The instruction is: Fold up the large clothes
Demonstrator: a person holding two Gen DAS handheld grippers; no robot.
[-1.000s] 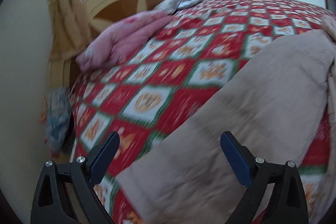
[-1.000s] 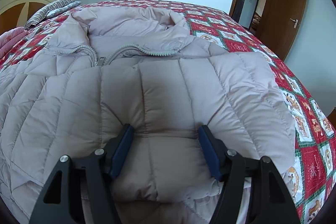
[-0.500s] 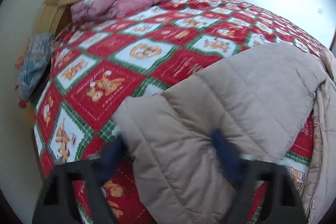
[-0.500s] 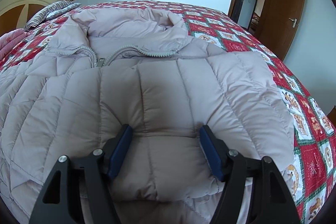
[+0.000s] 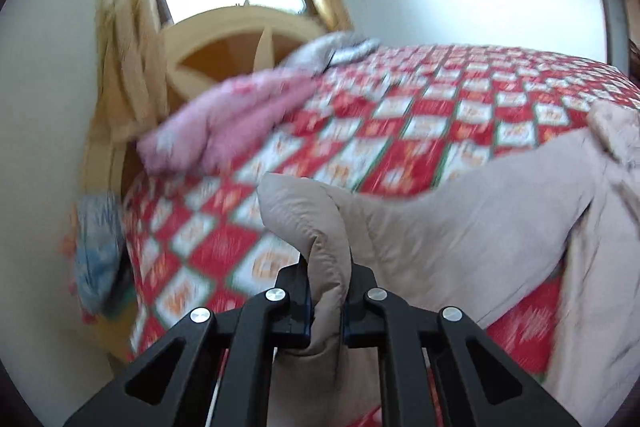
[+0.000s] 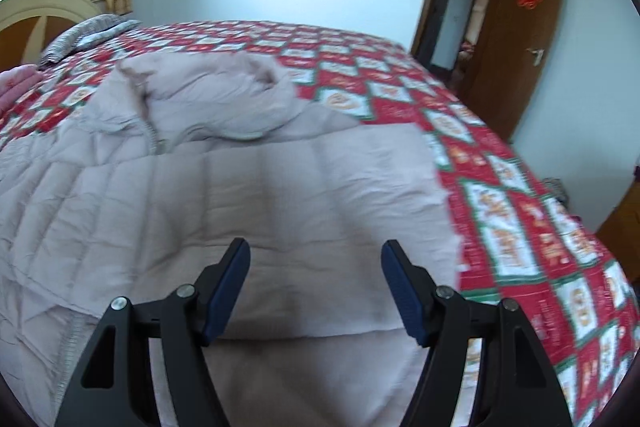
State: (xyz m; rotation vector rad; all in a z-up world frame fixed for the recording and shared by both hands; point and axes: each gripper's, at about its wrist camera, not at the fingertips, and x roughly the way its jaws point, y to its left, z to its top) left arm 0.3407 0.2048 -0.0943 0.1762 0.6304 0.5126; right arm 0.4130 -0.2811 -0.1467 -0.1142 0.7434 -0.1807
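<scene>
A large beige quilted down jacket (image 6: 248, 195) lies spread on the bed, hood (image 6: 208, 95) toward the far side, zipper (image 6: 152, 139) partly open. In the left wrist view its sleeve (image 5: 460, 219) stretches across the bedspread. My left gripper (image 5: 328, 291) is shut on the sleeve's cuff end (image 5: 316, 227), which is lifted and bunched between the jaws. My right gripper (image 6: 316, 287) is open and empty, held just above the folded right side of the jacket.
The bed carries a red, white and green patterned bedspread (image 6: 500, 187). Pink bedding (image 5: 224, 123) and a grey pillow (image 6: 88, 35) lie by the wooden headboard (image 5: 224, 55) under a window. A blue cloth (image 5: 100, 247) hangs at the bed's left edge. An open wooden door (image 6: 516, 39) stands at the right.
My left gripper has closed on the sleeve's cuff end and lifted it. My right gripper has risen off the jacket and opened wider.
</scene>
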